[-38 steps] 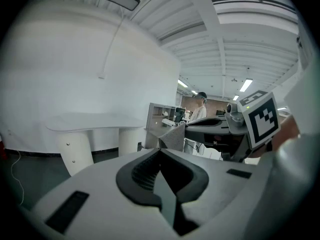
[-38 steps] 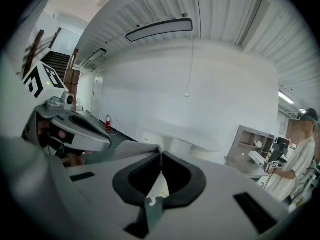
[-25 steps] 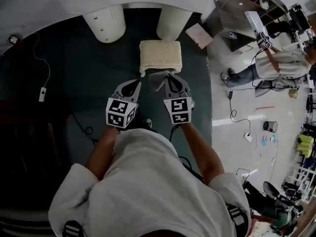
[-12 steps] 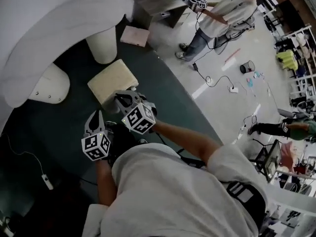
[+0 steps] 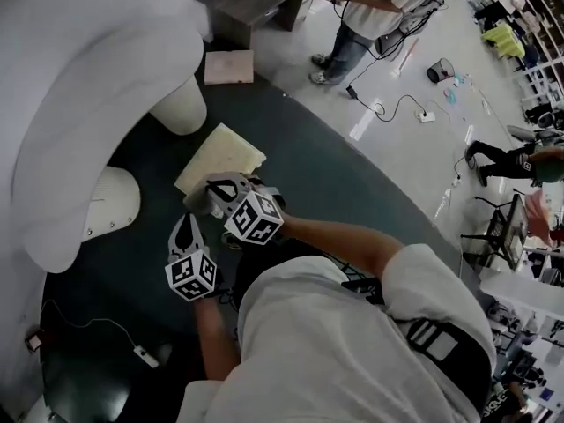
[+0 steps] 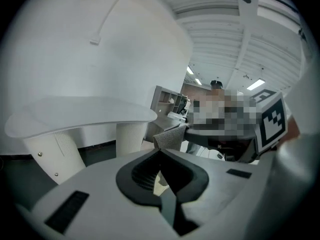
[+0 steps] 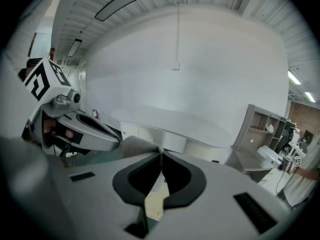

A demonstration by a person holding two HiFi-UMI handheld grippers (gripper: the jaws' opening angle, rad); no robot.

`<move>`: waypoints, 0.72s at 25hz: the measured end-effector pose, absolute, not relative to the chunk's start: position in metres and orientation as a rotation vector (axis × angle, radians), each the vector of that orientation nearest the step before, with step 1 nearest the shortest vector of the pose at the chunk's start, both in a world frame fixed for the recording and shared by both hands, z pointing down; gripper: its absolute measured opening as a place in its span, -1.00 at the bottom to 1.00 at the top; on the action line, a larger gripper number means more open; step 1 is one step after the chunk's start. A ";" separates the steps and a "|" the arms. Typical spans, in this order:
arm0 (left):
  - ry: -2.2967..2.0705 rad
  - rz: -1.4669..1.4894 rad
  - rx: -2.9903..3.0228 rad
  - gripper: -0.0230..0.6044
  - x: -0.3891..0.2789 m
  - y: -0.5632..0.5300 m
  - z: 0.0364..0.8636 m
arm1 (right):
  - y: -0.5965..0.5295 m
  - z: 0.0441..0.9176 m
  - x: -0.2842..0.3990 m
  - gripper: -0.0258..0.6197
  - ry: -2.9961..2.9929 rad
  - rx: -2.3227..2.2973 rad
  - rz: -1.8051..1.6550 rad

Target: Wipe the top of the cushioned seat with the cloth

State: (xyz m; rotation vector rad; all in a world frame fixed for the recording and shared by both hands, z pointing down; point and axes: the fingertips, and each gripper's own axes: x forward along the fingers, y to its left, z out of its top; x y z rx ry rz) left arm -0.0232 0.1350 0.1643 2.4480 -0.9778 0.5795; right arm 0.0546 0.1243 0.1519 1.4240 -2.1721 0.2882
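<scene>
The cream cushioned seat (image 5: 222,155) lies on the dark carpet under the white table's edge. My right gripper (image 5: 211,189) hangs at the seat's near corner, shut on a grey cloth (image 5: 196,204). The cloth (image 7: 134,146) bunches just past its closed tips (image 7: 160,153). In the left gripper view, that cloth (image 6: 169,134) droops from the right gripper's tips. My left gripper (image 5: 183,226) sits nearer me and to the left, off the seat. Its jaws (image 6: 160,153) meet with nothing between them.
A large curved white table (image 5: 79,104) stands on cream cylinder legs (image 5: 181,106) (image 5: 113,203) close to the seat. A pink board (image 5: 229,66) lies beyond it, a cable with a switch (image 5: 141,355) at lower left. A person (image 5: 374,7) stands on the far floor.
The head view has swung round to the right. The right gripper with the cloth now sits at the seat's near corner, and the left gripper has fallen back from the seat.
</scene>
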 end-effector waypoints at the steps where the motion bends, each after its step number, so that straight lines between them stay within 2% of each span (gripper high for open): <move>1: -0.957 0.590 2.456 -0.88 -0.019 0.122 0.169 | 0.113 0.157 0.058 -0.86 -2.165 1.436 0.289; 10: -0.794 0.737 2.334 -0.88 0.023 0.050 0.268 | 0.071 0.264 0.138 -0.86 -1.958 1.625 0.507; 18: -0.696 0.830 2.341 -0.88 0.106 0.012 0.384 | 0.046 0.399 0.221 -0.86 -1.841 1.699 0.695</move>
